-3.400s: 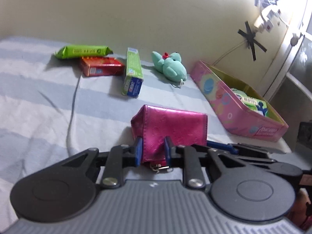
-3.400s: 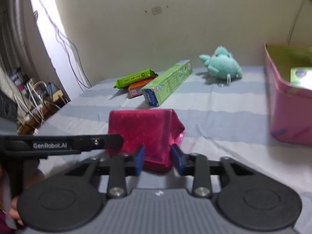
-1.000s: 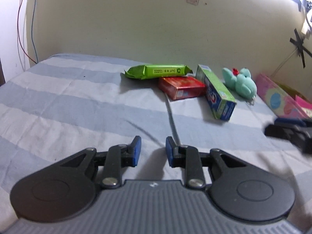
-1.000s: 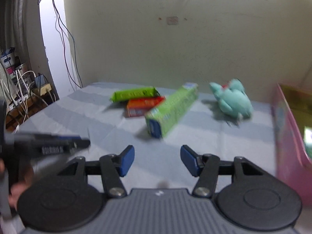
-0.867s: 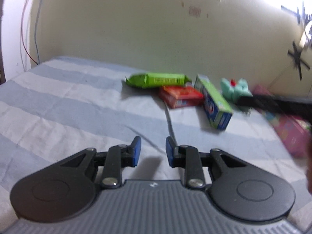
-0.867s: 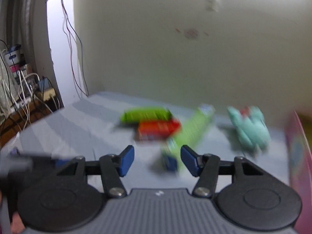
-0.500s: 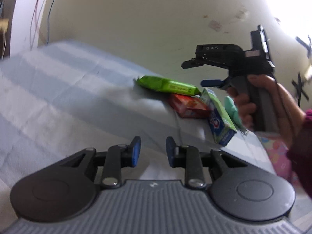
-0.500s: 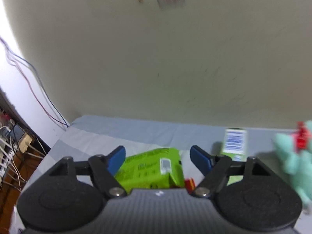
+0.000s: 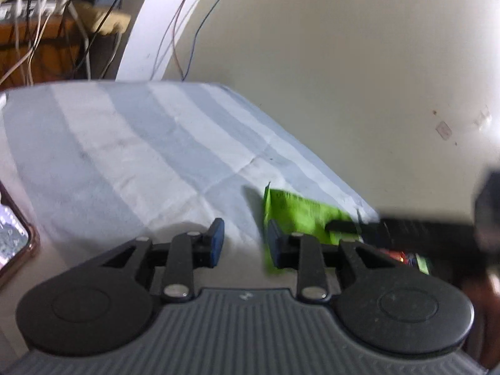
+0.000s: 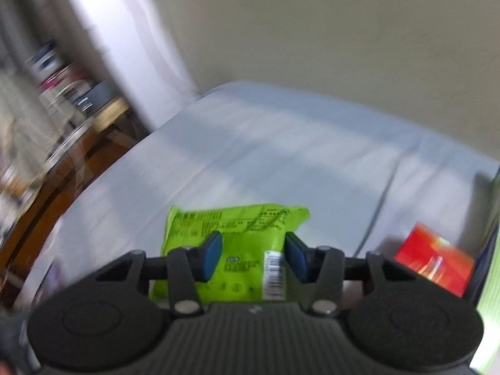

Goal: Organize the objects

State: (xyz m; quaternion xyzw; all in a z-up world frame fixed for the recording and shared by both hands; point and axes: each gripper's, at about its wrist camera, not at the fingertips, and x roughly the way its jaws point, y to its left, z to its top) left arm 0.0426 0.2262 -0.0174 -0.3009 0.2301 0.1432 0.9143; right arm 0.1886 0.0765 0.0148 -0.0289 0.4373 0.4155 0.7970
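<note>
A bright green snack packet (image 10: pixel 237 243) lies on the striped bed sheet (image 10: pixel 281 150). My right gripper (image 10: pixel 253 254) is open, its blue fingers on either side of the packet's near part, not closed on it. The packet also shows in the left wrist view (image 9: pixel 297 215), just right of my left gripper (image 9: pixel 243 245), which is open and empty above the sheet (image 9: pixel 140 156). The right gripper's dark body (image 9: pixel 422 228) reaches in from the right, blurred. A red box (image 10: pixel 434 262) lies right of the packet.
A green carton edge (image 10: pixel 490 234) shows at the far right. A phone (image 9: pixel 12 237) lies at the bed's left edge. A wooden shelf with cables (image 9: pixel 47 25) stands beyond the bed's left end, against the cream wall (image 9: pixel 343 78).
Both grippers let go of the pink purse earlier. In the last second the right gripper moved forward over the green packet and now straddles it; the left gripper swung left.
</note>
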